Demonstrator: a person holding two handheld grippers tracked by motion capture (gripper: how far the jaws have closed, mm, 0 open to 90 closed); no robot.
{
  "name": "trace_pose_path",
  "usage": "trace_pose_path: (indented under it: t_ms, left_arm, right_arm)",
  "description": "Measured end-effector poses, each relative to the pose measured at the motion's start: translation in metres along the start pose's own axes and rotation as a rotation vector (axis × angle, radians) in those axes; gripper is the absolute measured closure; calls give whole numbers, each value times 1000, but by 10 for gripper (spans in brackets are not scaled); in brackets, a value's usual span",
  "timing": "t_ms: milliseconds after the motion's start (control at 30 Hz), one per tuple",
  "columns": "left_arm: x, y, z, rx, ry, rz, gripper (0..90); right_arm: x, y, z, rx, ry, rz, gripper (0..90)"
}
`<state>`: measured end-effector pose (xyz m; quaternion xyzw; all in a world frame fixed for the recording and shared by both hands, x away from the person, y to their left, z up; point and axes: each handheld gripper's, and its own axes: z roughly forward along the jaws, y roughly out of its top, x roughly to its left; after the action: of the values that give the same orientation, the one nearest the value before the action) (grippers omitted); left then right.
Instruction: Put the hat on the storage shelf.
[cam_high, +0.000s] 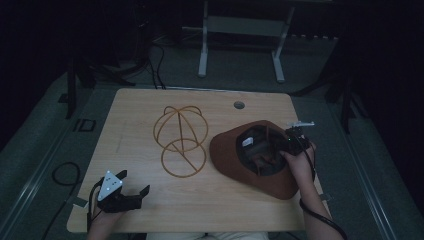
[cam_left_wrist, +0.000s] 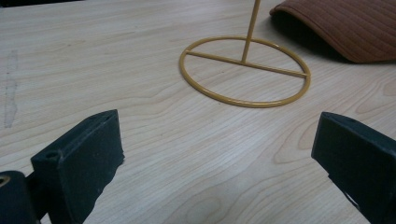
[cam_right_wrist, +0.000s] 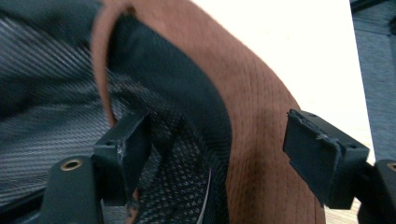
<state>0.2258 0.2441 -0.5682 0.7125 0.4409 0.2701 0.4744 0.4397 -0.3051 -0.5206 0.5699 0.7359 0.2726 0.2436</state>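
A brown cap (cam_high: 227, 152) lies upside down on the right half of the wooden table (cam_high: 135, 107), its dark mesh lining facing up. My right gripper (cam_high: 291, 140) is at the cap's far right rim. In the right gripper view the cap (cam_right_wrist: 261, 121) has its rim between the open jaws of my right gripper (cam_right_wrist: 219, 140), one jaw inside over the mesh and one outside. A yellow wire hat stand (cam_high: 180, 140) is at the table's middle. My left gripper (cam_high: 135, 182) rests open near the front left edge. From the left gripper (cam_left_wrist: 219, 135), the stand's ring base (cam_left_wrist: 245, 72) is ahead.
A round cable hole (cam_high: 239, 105) sits near the table's far edge. Behind the table stands a white desk frame (cam_high: 202, 50). Cables (cam_high: 65, 172) lie on the floor to the left. Bare wood stretches between the left gripper and the stand.
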Motion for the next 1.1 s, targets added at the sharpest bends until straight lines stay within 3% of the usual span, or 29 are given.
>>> trace_pose_path:
  t_ms: [200, 367, 400, 433, 533, 600, 833, 1100]
  left_arm:
    - [0, 0, 0, 7, 4, 4, 25]
    - [1, -1, 0, 6, 7, -1, 50]
    - [1, -1, 0, 6, 7, -1, 50]
    - [2, 0, -1, 2, 7, -3, 50]
    - [2, 0, -1, -2, 10, -1, 50]
    - [1, 0, -1, -1, 7, -1, 50]
    - [1, 1, -1, -1, 13, 1, 50]
    - [0, 1, 0, 2, 6, 7, 50]
  right_arm:
    - [4, -9, 16, 48, -31, -29, 330]
    - [14, -12, 21, 46, -121, -105, 484]
    - [14, -12, 21, 46, -121, -105, 484]
    - [15, -14, 22, 37, -173, -164, 611]
    - [8, -16, 18, 1, -167, -143, 779]
    - [5, -15, 13, -20, -165, -132, 826]
    - [0, -8, -7, -98, -125, -98, 842]
    - [3, 11, -47, -208, -81, -66, 848]
